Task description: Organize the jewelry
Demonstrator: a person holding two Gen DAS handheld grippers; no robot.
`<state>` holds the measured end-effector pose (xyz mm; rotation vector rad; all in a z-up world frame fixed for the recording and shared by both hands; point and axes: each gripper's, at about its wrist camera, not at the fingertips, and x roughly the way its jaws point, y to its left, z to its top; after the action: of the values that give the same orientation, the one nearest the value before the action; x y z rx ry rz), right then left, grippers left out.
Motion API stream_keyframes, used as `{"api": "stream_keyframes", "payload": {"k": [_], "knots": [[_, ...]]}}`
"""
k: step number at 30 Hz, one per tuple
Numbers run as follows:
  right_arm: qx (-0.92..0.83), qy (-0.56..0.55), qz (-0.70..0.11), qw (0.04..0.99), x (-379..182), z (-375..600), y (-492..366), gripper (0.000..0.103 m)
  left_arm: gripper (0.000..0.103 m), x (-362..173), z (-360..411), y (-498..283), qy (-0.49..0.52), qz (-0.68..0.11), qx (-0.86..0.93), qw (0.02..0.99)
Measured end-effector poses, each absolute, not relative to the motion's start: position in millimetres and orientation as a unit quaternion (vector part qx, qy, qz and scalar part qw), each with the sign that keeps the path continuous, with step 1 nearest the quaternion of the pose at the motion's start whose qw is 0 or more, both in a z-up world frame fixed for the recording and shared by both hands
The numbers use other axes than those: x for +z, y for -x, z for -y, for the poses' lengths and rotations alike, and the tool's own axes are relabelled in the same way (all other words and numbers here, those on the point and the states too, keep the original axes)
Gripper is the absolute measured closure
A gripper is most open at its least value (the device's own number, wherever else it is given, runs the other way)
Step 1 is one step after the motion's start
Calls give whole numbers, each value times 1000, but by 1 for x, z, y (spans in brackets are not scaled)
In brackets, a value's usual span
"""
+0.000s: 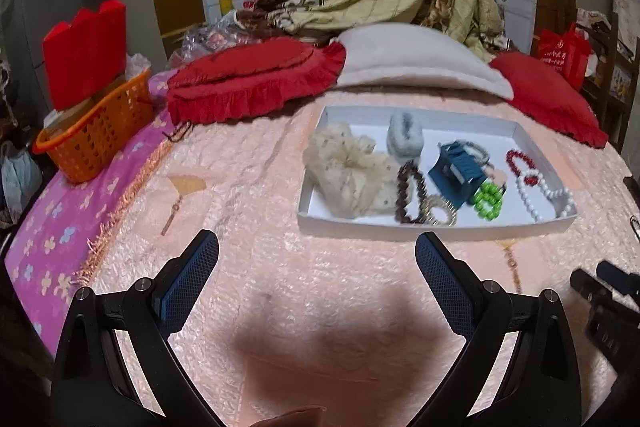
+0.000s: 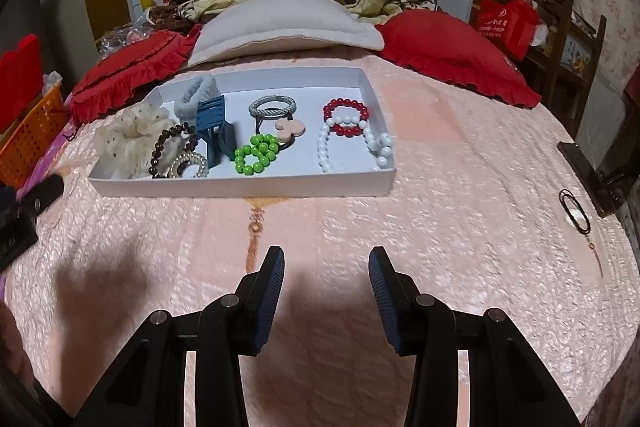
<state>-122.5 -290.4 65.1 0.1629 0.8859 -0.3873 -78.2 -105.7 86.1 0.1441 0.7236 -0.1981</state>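
A white tray lies on the pink bedspread. In it are a cream scrunchie, a grey fuzzy scrunchie, a blue hair claw, a brown bead bracelet, a gold spiral tie, a green bead bracelet, a grey braided ring, a pink hair tie, a red bead bracelet and a white bead string. A black hair tie lies on the bed far right. My left gripper and right gripper are open, empty, short of the tray.
Red pillows and a white pillow lie behind the tray. An orange basket with a red box stands at the bed's left edge. A dark object sits at the right edge. A floral blanket hangs behind.
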Motion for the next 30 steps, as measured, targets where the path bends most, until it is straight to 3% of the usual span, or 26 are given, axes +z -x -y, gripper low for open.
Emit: {"api": "stream_keyframes", "payload": {"k": [30], "knots": [[-179,-44,-440,879,57,268,106,61,4,54,97,83,-56,-418,-123,899]]}}
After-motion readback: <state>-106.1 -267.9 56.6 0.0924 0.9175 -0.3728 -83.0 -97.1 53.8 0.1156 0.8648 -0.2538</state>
